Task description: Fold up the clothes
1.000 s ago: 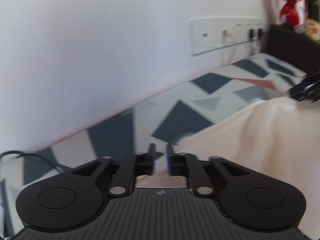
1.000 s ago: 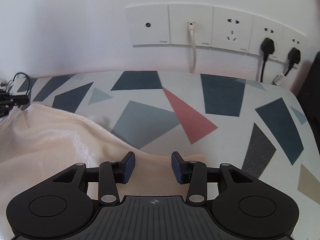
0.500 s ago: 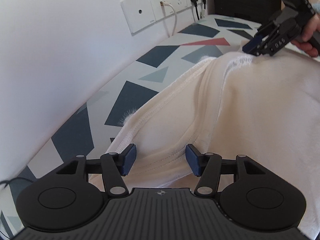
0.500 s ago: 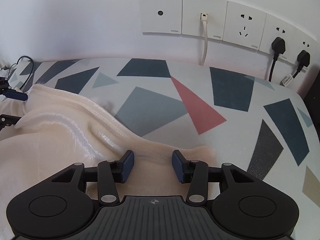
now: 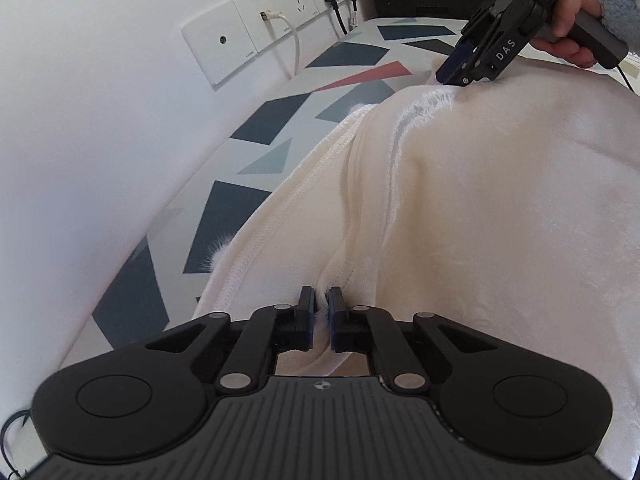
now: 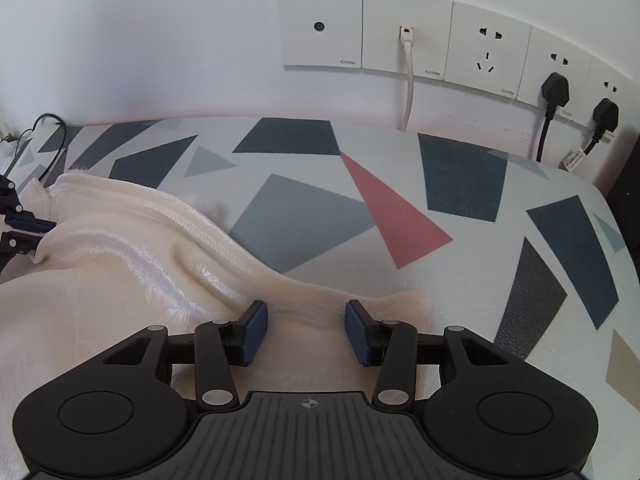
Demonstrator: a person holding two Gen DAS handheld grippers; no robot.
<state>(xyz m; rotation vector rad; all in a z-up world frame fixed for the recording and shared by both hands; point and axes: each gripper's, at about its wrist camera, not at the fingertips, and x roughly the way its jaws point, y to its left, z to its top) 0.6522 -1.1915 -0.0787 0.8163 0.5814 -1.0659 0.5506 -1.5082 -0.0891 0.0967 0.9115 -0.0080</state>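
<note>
Between the two grippers a cream, plush fleece garment (image 5: 480, 208) sprawls over the triangle-patterned foam tabletop (image 6: 460, 248); it looks soft, light and limp, likely to sag and slide, so its stitched hem (image 6: 208, 236) is the firmest place to pinch. At its near edge the left gripper (image 5: 319, 314) is clenched on a fold of fleece. Over the far corner, the right gripper (image 6: 306, 330) is spread wide, grasping nothing.
</note>
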